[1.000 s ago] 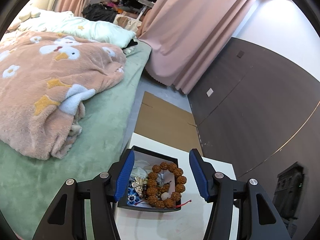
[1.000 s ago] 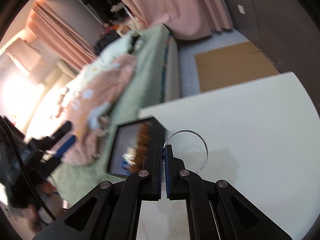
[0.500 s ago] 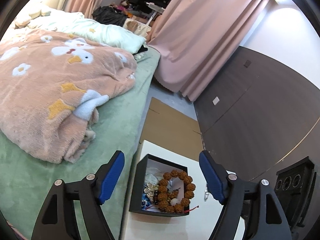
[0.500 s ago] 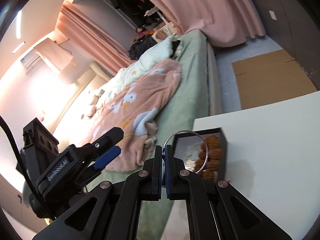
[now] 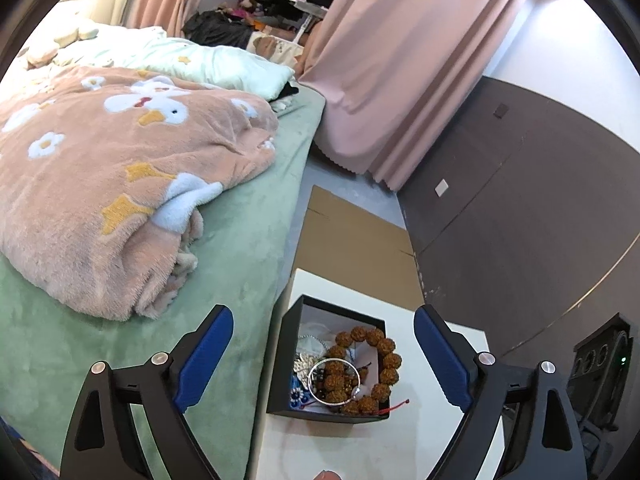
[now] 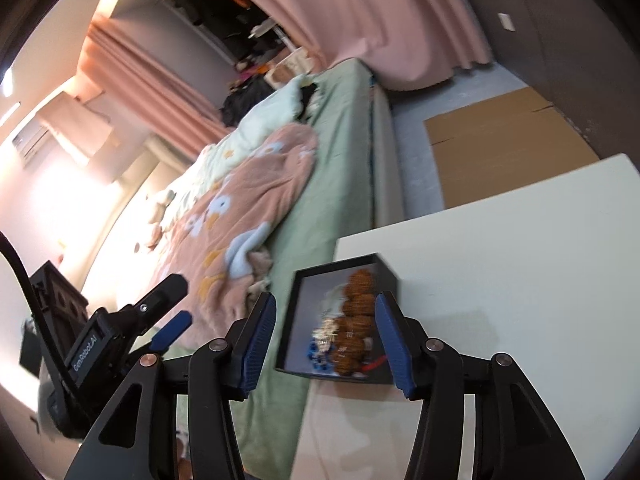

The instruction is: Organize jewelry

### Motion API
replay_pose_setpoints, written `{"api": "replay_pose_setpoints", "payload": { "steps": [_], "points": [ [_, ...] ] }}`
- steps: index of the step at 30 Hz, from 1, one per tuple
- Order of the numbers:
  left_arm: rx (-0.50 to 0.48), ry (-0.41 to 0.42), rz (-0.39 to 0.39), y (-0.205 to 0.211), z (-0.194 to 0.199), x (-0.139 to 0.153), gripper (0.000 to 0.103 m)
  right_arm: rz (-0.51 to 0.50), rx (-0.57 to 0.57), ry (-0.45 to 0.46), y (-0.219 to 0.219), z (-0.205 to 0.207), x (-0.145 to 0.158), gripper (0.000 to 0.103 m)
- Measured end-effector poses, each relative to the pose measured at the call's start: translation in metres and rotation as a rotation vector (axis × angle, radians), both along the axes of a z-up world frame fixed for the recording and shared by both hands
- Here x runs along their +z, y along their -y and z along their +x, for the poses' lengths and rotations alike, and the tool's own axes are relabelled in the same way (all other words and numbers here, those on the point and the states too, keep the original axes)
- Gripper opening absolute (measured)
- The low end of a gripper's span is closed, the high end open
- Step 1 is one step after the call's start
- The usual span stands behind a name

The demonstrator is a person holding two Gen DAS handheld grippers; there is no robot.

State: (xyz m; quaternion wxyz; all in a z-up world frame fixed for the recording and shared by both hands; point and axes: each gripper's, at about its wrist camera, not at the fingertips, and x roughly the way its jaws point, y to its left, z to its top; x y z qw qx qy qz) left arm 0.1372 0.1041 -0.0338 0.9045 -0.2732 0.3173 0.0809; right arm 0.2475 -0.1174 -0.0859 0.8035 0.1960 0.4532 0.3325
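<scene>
Table: white top [image 5: 372, 452] at near edge, hard against green bed on left; black box [image 5: 286, 360] near its left edge.
Left gripper [image 5: 324, 360]: jaws opening, already very wide, straddling box from above with nothing between pads; a second ago much narrower around same box.
Right gripper [image 6: 324, 340]: jaws opening, about half spread, empty; half a second ago pinched shut on thin silver ring.
Ring [image 5: 335, 381]: now lying inside box, resting on top of brown bead bracelet [image 5: 366, 368]; no longer in right gripper.
Box contents: bracelet on right side, silver chain tangle [image 5: 306, 364] and blue flower piece [image 5: 297, 394] on left, red cord end [image 5: 396, 405] sticking over near wall.
Meaning for task: ring drop looks finished, one more piece put away; no loose jewelry visible on table in either view.
Next, as a guess: both grippers free for another piece or for moving box.
Bed: pink duck blanket [image 5: 104, 192] heaped on green sheet, pale pillow behind.
Floor beyond table: flat cardboard sheet [image 5: 352, 248].
Far end: pink curtains [image 5: 404, 64], dark wall panel on right.
</scene>
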Motion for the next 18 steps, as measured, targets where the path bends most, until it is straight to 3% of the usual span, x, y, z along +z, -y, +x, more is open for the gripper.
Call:
{"api": "replay_pose_setpoints", "payload": {
  "steps": [5,7,11,14,18],
  "points": [
    [-0.044,-0.03,0.045,0.018,0.003,-0.002,0.092,-0.02,-0.016,0.004,0.017,-0.008,0.004,0.054],
    [-0.059,-0.037,0.074,0.026,0.002,-0.002,0.092,-0.035,-0.021,0.007,0.023,-0.012,0.005,0.066],
    [-0.094,-0.046,0.127,0.042,0.001,-0.002,0.093,-0.054,-0.039,0.022,0.036,-0.018,0.01,0.071],
    [-0.125,-0.052,0.165,0.056,-0.002,-0.003,0.102,-0.079,-0.063,0.027,0.049,-0.021,0.014,0.078],
    [-0.171,-0.067,0.212,0.075,-0.005,-0.006,0.102,-0.116,-0.102,0.036,0.067,-0.025,0.019,0.085]
  ]
}}
